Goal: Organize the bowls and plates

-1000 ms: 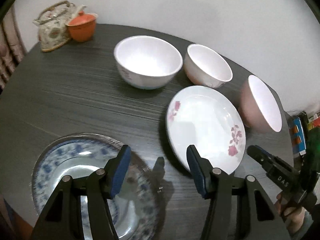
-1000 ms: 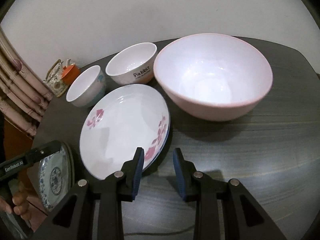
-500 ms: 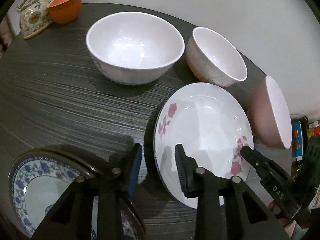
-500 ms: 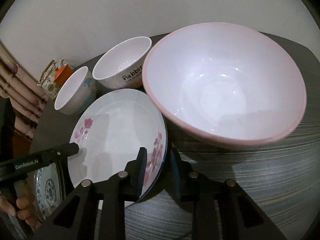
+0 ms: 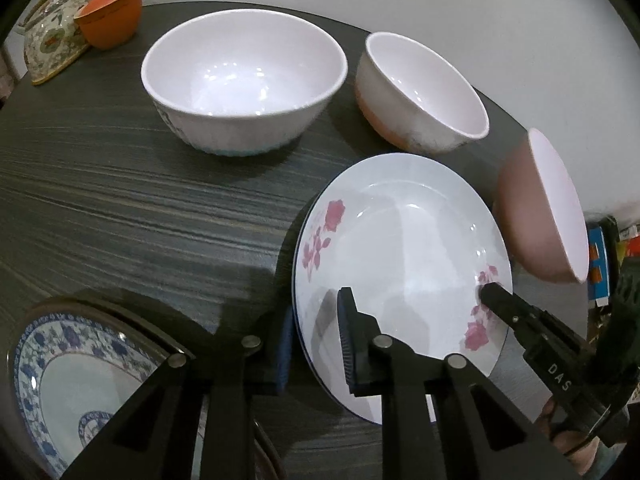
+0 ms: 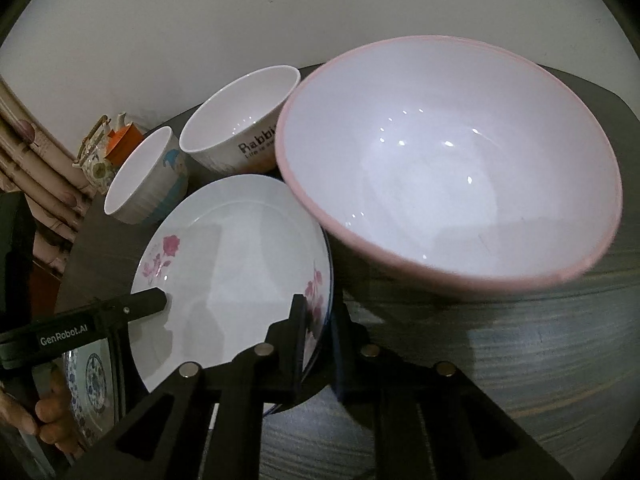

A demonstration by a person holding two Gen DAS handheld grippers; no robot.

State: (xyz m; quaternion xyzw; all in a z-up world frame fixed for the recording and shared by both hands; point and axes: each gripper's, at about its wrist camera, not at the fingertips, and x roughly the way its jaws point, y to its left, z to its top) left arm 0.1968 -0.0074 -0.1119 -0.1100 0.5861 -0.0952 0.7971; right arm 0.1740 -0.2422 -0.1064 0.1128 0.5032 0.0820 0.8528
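Blue plate [image 5: 60, 364]: cut by left wrist frame edge, part behind left gripper [image 5: 316, 340] arms. Rose plate [image 6: 236, 264] near rim hidden by right gripper [image 6: 322, 344] fingers. "Rabbit" bowl [image 6: 240, 120] lettering part behind pink bowl [image 6: 452, 168]. Teapot [image 6: 98, 156] small, half hidden.

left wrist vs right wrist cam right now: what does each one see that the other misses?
Left wrist only: the blue-patterned plate's full near rim, and the wide stretch of table to the left.

Right wrist only: the "Rabbi" lettering on the middle bowl, the blue print on the small bowl, and the whole inside of the big pink-rimmed bowl.

Both: the white rose plate, gripped on opposite rims. The left gripper is closing, with the plate's rim between its jaws; the right gripper is shut on the far rim. Teapot and orange cup also show.
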